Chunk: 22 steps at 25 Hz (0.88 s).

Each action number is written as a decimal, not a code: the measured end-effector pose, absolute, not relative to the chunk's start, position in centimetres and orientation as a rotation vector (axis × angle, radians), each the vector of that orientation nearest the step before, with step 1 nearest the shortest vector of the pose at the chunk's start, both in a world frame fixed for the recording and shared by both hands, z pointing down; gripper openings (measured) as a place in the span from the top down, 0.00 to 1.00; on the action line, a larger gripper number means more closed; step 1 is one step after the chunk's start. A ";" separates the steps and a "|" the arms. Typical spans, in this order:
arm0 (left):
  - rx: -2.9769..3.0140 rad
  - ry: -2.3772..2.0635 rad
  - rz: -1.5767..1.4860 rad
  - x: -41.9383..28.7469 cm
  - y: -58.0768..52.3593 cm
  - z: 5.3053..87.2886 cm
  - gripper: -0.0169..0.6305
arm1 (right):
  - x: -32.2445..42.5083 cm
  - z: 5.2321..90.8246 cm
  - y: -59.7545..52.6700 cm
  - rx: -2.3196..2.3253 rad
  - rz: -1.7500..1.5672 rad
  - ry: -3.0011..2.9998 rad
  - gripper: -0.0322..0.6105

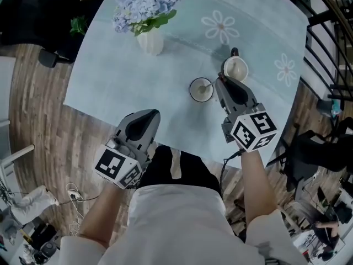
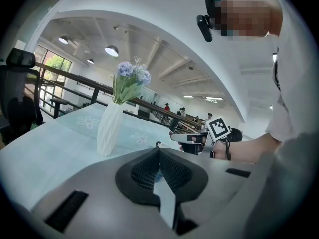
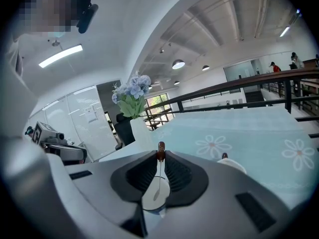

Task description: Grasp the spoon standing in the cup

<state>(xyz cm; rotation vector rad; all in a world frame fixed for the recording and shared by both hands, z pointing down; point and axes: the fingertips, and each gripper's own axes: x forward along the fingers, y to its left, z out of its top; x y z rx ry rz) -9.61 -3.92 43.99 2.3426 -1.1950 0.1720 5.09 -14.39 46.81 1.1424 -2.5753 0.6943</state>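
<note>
Left arm: a bare forearm reaches forward from a white sleeve and holds the left tool (image 1: 144, 115) over the near edge of the surface (image 1: 127, 76). The tool is tipped slightly down and points toward the vase (image 1: 150, 42).
Left tool state: in the left gripper view the jaws meet at their tips, with nothing between them.
Right arm: the forearm stretches forward on the right side and aims the right tool (image 1: 220, 81) slightly down at the cup (image 1: 194, 91).
Right tool state: in the right gripper view the jaws pinch the spoon (image 3: 160, 151) at its brown handle end. They are nearly together, with only the thin handle between the pads.
Spoon position: it stands in the cup, with its bowl end down inside the white rim and its handle rising to the tool's tips.
Cup position: it sits on the pale blue cloth, near the middle of the surface and just left of the right tool.
Second cup (image 1: 235, 69): it is just beyond the right tool and has its own dark-handled spoon.
Markings: each tool's cube carries black-and-white square markers.
Other print: a sheet on the glass wall (image 3: 92, 113) has print too small to read.
</note>
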 end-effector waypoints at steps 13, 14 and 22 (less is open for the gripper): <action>2.450 -1.196 0.127 -9.7 -5.6 38.9 0.95 | 5.8 40.1 -14.4 1.214 0.583 -2.639 0.86; 2.459 -1.194 0.123 -9.6 -5.8 38.5 0.95 | 5.8 39.5 -14.3 1.217 0.574 -2.645 0.86; 2.525 -1.169 0.089 -8.8 -6.6 35.8 0.95 | 6.1 35.1 -13.5 1.243 0.471 -2.686 0.86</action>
